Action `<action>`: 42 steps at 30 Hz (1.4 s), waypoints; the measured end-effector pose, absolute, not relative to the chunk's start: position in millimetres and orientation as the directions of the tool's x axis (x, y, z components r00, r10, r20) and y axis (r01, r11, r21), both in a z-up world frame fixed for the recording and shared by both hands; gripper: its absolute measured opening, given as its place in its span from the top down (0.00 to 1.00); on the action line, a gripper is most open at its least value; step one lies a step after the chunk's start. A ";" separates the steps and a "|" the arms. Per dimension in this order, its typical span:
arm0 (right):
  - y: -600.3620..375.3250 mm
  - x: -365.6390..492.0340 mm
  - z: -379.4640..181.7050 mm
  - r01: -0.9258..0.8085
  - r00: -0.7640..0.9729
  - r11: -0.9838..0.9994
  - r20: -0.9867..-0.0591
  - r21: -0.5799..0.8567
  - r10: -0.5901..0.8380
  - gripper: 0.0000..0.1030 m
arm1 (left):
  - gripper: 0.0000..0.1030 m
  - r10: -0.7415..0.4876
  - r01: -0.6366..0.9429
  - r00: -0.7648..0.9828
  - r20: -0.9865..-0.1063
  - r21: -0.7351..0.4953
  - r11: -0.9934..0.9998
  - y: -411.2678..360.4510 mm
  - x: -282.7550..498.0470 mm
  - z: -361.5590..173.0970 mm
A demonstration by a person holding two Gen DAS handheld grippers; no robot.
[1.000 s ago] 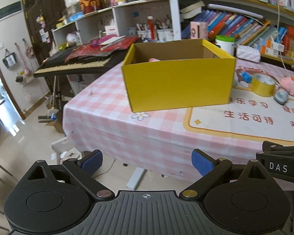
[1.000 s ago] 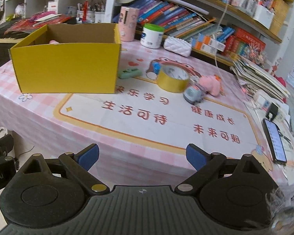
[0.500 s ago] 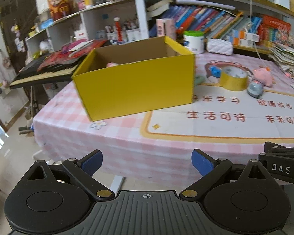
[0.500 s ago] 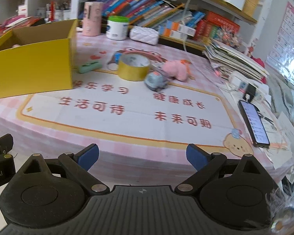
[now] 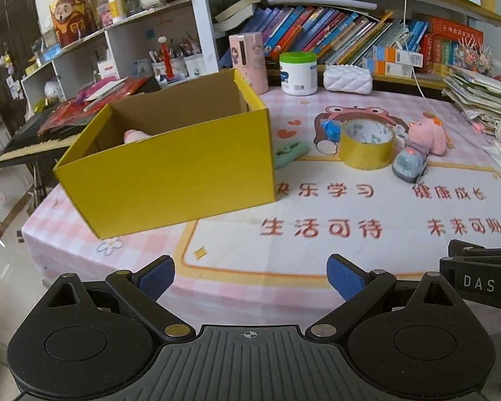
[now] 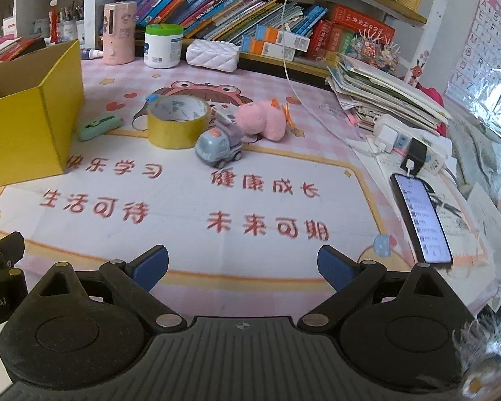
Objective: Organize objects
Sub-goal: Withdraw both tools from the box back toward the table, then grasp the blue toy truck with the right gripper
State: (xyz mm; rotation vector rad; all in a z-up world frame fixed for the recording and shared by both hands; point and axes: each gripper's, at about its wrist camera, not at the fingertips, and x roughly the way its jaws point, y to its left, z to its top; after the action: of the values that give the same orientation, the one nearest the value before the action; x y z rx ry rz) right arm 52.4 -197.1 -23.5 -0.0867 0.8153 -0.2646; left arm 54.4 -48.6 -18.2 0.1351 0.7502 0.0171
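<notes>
Both grippers have moved closer over the pink checked tablecloth (image 6: 190,77); the left gripper (image 5: 250,275) and right gripper (image 6: 243,267) gape wide, empty. Tape roll (image 6: 178,122), toy truck (image 6: 218,147) and plush (image 6: 262,120) lie beside the yellow box (image 5: 170,173), below crowded bookshelves (image 5: 334,38)

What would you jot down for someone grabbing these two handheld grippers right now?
Left gripper: open, empty, near the table's front edge.
Right gripper: open, empty, likewise.
Yellow box on the table's left already holds something pink.
Still out, right of the box: green case, tape roll, toy truck, pink plush.
Left: probably box those four.
</notes>
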 end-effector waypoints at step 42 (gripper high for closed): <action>-280.0 203.8 -44.0 -0.099 0.678 0.994 -0.728 0.045 0.100 0.24 | 0.01 0.161 -0.101 0.679 -0.716 0.126 0.987 -123.0 151.6 -32.3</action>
State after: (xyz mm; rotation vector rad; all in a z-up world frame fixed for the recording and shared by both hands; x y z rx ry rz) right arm 203.8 -280.0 -44.0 0.0022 0.8178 0.1116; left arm 151.6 -123.0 -32.3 0.0779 0.8115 0.1472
